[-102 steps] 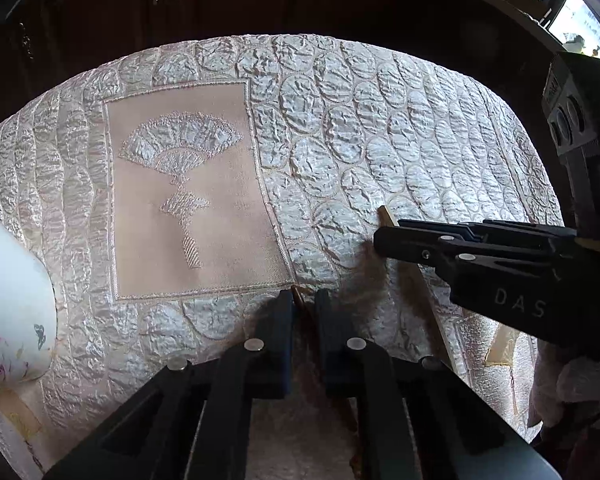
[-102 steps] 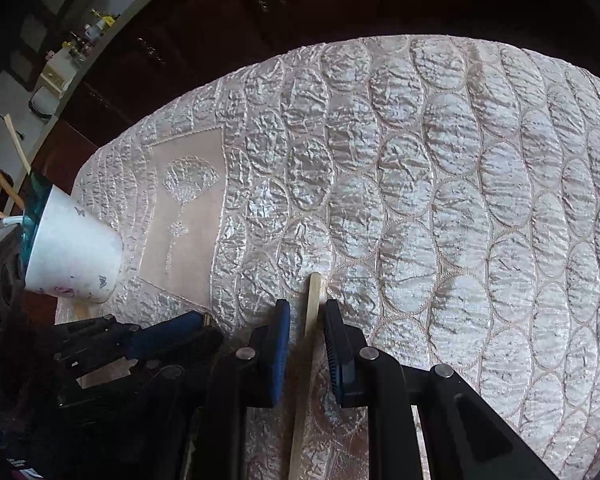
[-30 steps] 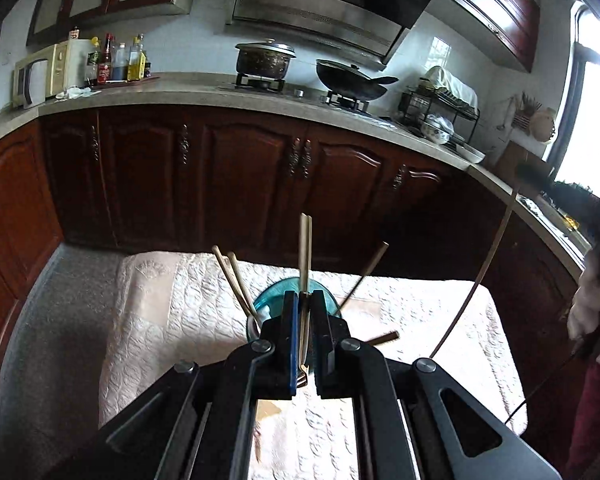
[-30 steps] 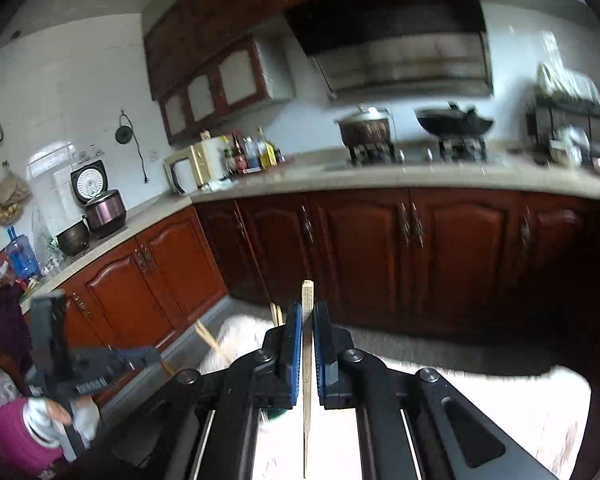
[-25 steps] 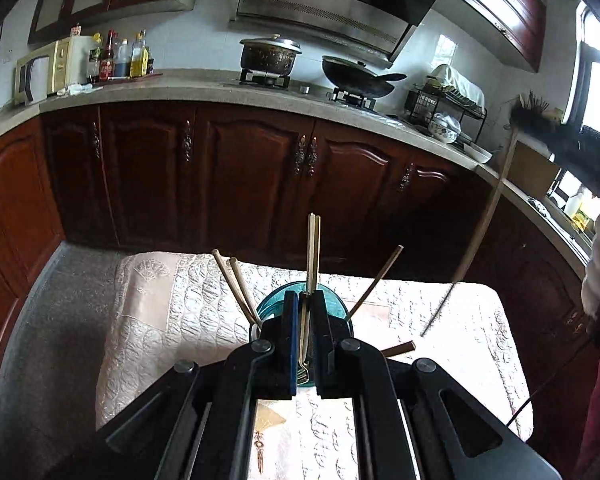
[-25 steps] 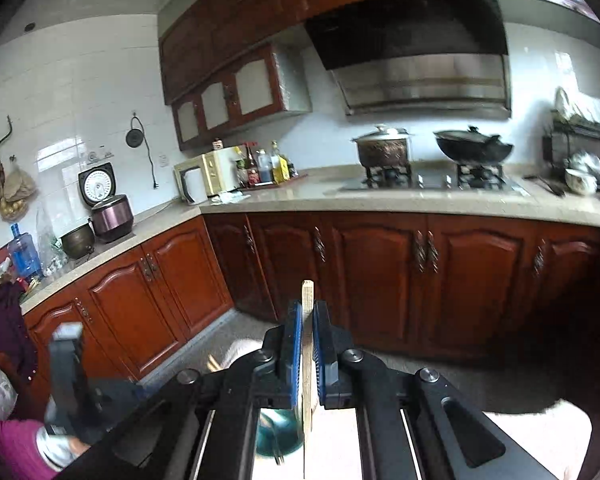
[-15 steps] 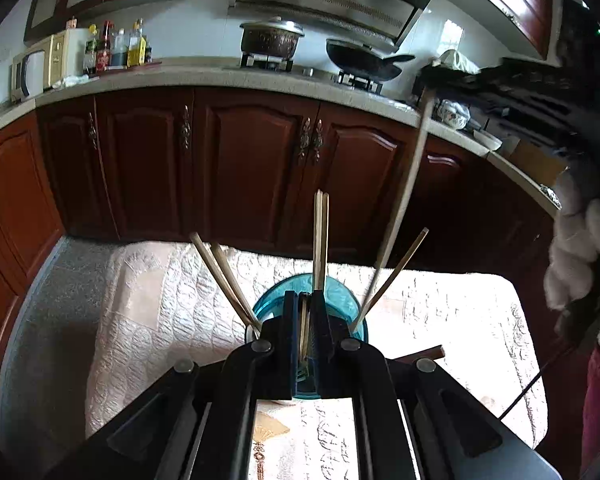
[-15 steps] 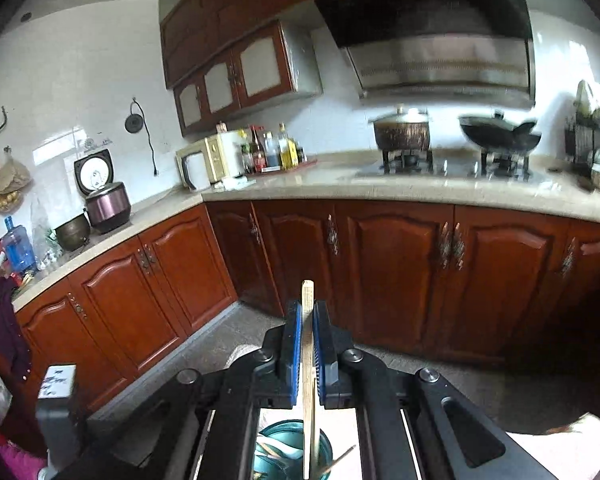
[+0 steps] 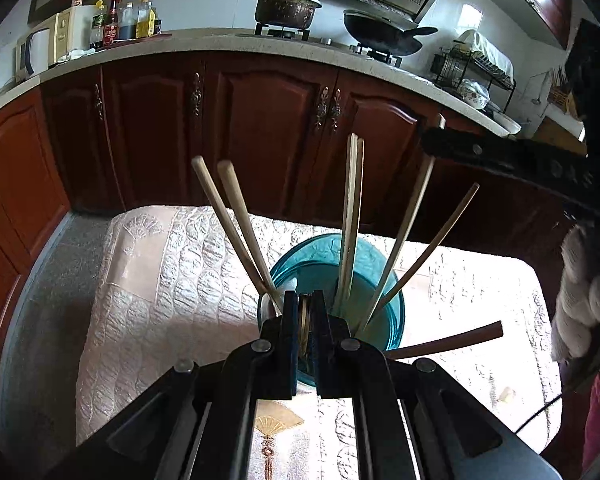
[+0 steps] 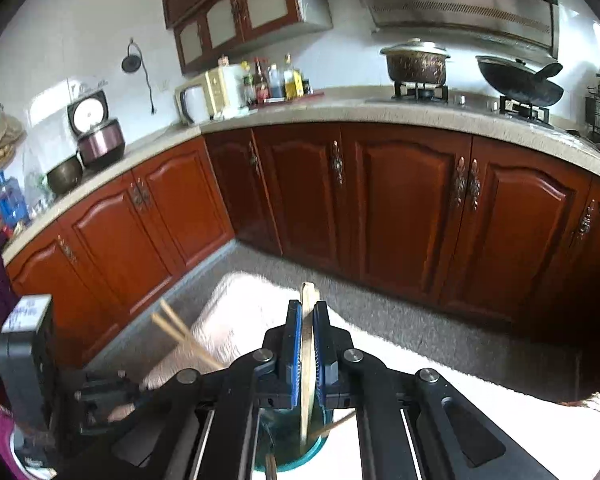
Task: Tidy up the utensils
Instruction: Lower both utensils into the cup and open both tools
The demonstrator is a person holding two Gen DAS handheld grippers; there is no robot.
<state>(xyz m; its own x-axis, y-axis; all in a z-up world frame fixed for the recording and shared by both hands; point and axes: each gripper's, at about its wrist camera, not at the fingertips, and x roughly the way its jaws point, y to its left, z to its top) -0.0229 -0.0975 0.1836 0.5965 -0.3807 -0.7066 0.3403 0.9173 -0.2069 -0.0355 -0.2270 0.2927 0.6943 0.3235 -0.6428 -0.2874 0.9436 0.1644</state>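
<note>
While both grippers sit above the teal-lined round cup (image 9: 374, 264), each is clamped on a utensil. Left gripper (image 9: 304, 320): fingers (image 9: 289, 320) nearly closed, a thin brass-coloured metal utensil (image 9: 305, 322) pinched between the pads, right over the cup's near rim; what kind of utensil, cannot tell. Right gripper (image 10: 307, 344): blue-padded fingers (image 10: 294, 344) closed on a flat pale wooden stick (image 10: 308, 344), upright, top end poking just above the fingertips, lower end running down into the cup (image 10: 316, 450) below. In the left view the same stick (image 9: 410, 224) slants from the right gripper (image 9: 440, 145) down into the cup mouth. Already in the cup: two pale wooden chopsticks (image 9: 236, 228) leaning left, a near-upright pair of light chopsticks (image 9: 351, 220), one thin chopstick (image 9: 440, 244) leaning right, and a dark brown chopstick (image 9: 448, 340) jutting low to the right. Cup stands on a cream quilted cloth (image 9: 172, 272) covering the tabletop.
</note>
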